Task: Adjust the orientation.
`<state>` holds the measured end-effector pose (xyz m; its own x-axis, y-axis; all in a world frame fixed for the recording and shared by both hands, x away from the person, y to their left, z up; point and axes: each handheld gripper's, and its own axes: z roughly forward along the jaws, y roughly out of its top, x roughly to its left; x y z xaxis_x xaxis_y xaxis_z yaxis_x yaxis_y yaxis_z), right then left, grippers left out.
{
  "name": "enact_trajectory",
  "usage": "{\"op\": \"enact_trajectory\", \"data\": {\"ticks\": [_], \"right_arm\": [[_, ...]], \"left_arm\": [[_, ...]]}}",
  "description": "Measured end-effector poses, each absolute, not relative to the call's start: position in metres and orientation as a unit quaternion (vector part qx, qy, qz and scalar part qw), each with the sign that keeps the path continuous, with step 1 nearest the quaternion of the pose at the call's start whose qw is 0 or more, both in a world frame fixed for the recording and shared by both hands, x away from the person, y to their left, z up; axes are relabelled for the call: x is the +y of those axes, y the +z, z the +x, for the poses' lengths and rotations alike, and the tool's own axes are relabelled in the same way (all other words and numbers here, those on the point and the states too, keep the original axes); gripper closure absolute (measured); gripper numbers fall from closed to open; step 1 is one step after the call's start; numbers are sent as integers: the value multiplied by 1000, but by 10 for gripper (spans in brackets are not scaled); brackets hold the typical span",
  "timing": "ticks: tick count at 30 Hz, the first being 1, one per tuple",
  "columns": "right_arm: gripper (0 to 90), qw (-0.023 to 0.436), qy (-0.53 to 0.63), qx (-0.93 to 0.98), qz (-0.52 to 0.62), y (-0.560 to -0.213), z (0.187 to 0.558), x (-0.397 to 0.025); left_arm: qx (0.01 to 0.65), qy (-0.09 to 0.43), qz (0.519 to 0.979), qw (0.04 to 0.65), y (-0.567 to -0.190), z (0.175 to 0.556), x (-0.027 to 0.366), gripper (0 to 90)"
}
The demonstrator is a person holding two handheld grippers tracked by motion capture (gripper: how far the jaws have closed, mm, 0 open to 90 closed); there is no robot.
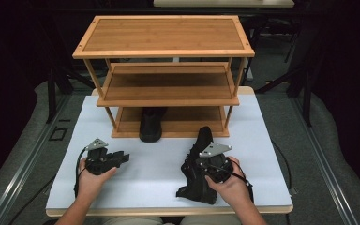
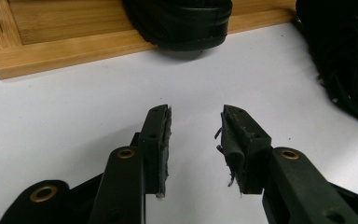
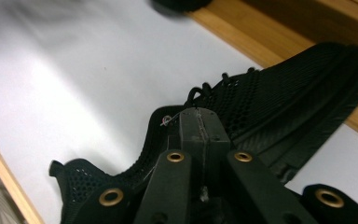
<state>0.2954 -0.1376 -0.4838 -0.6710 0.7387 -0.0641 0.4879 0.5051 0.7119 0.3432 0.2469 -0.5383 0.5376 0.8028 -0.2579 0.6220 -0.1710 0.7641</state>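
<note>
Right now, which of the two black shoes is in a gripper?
The black shoe on the white table, near the person's right hand: the right gripper is shut on its collar. The other shoe sits on the rack's bottom shelf, untouched.

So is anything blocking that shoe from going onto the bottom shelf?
Partly: another black shoe already sits on the bottom shelf, toe overhanging. The space beside it looks free for the held shoe in the right gripper.

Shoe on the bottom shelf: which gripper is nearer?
Left. The left gripper sits open just left of and below the shoe on the bottom shelf; the right gripper is farther right, shut on the other shoe.
</note>
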Motion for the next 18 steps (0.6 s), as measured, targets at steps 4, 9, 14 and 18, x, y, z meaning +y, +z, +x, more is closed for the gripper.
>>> {"op": "enact_trajectory", "data": {"ticks": [4, 9, 14, 18], "right_arm": [[900, 184, 339, 847, 366, -483, 295, -138], [900, 186, 349, 840, 371, -482, 292, -146], [900, 200, 350, 831, 384, -479, 287, -156], [900, 200, 366, 817, 397, -476, 284, -172]], "left_arm": [[469, 103, 758, 442, -539, 343, 247, 622], [470, 103, 757, 442, -538, 343, 247, 622], [471, 105, 754, 445, -538, 342, 247, 622], [470, 105, 756, 444, -539, 343, 247, 622]]}}
